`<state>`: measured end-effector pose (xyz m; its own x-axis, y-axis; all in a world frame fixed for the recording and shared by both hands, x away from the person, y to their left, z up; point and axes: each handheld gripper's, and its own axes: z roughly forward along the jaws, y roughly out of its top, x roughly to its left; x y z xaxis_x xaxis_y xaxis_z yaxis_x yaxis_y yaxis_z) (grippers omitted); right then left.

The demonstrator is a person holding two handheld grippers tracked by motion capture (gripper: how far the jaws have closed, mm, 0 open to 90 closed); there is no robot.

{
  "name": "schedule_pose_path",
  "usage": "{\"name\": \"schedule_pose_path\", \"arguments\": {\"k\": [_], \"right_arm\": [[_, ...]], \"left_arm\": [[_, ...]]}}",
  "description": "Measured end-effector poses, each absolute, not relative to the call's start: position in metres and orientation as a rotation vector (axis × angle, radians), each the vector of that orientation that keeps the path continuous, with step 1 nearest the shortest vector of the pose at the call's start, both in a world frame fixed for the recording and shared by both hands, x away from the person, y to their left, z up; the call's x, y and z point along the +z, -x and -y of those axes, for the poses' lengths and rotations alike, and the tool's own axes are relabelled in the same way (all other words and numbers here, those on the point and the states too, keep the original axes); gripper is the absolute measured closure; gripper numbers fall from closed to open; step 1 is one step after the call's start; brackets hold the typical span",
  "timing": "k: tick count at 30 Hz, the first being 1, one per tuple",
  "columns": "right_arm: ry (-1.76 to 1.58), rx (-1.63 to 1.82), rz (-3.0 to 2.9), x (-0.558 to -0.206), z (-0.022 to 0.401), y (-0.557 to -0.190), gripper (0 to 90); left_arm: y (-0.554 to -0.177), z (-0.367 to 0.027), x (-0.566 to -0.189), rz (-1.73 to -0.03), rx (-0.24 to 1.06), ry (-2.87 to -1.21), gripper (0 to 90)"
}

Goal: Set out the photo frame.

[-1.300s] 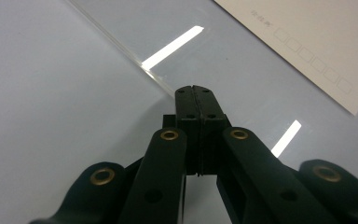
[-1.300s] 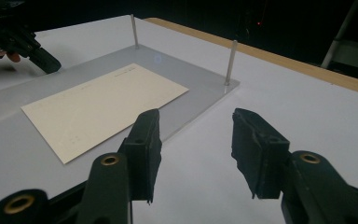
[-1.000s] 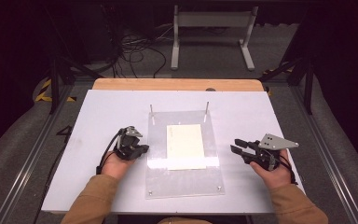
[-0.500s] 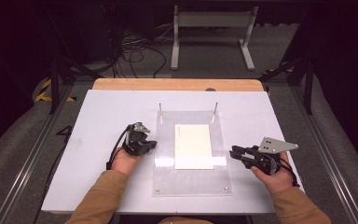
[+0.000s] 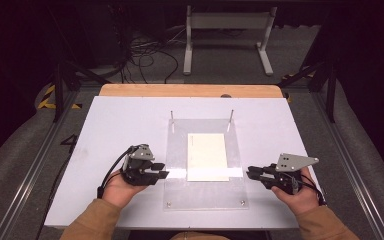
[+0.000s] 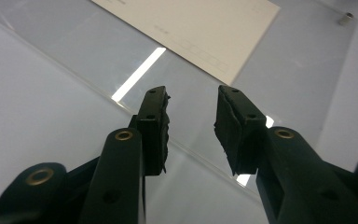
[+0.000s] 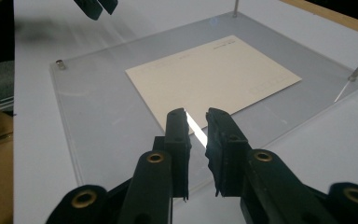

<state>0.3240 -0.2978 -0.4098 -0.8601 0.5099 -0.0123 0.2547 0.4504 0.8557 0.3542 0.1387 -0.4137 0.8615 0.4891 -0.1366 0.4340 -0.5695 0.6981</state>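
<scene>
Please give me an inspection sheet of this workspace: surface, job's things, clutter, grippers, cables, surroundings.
Surface: white table top, wooden strip along the far edge.
Job's things: cream card lying flat on the clear acrylic plate, which has two upright pins at its far corners.
Clutter: nothing seen.
Grippers: left gripper at the plate's left edge, jaws apart and just opening, nothing between them; right gripper at the right edge, jaws narrowly apart and just closing, nothing between them.
Cables: black cable trailing from the left gripper; tangled cables on the floor.
Surroundings: dark floor, white stand.
</scene>
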Motion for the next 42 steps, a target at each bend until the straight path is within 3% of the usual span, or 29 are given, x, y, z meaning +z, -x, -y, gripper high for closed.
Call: {"name": "schedule_pose_path", "arguments": {"k": [18, 33, 42], "right_arm": [[-0.546, 1.275, -2.670, -0.427, 0.282, -0.306, 78.4], [-0.495, 1.165, -2.784, -0.440, 0.274, -0.301, 75.8], [-0.490, 1.140, -2.799, -0.444, 0.274, -0.301, 77.8]], "left_arm": [[-0.320, -0.136, -0.432, -0.529, -0.078, -2.333, 62.0], [-0.313, -0.124, -0.442, -0.458, -0.115, -2.403, 63.4], [-0.312, -0.122, -0.445, -0.447, -0.059, -2.424, 78.1]]}}
